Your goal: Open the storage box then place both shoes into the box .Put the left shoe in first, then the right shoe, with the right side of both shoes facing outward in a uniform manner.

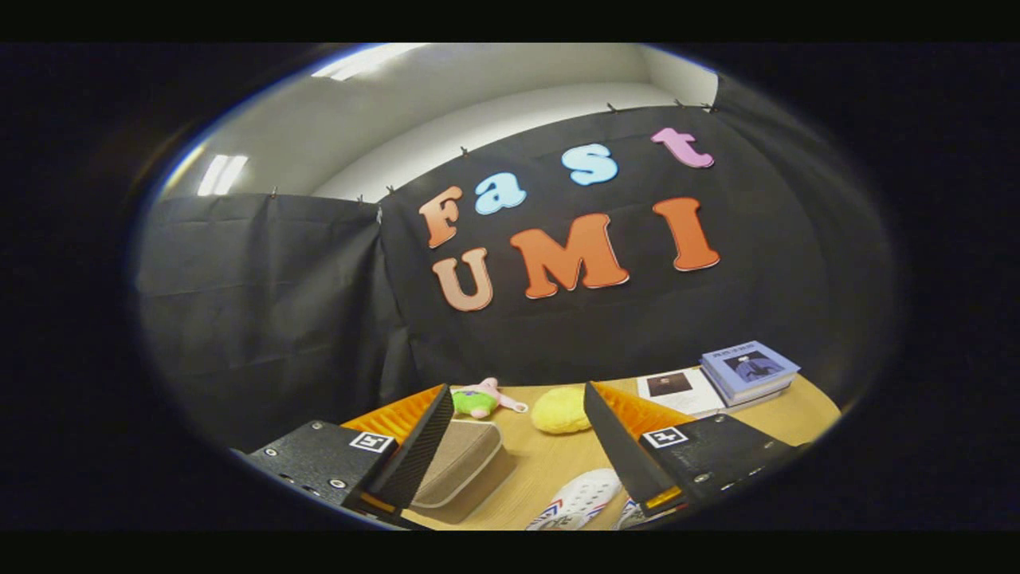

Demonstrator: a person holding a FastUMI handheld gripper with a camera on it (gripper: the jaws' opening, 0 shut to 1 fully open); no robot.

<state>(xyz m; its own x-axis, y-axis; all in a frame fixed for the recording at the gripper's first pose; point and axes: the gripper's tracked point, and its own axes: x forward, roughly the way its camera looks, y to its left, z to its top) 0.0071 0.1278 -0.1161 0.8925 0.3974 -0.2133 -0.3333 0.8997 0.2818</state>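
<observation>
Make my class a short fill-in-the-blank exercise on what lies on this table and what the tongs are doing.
1. The tongs stand ____, gripping nothing.
2. The beige fabric storage box, beside one finger, has its lid ____.
3. The white sneaker with red and blue stripes lies ____ the two fingers.
4. Beyond the fingers, the fluffy yellow plush ball rests on the ____ wooden table.

Missing words: open; closed; between; light
</observation>
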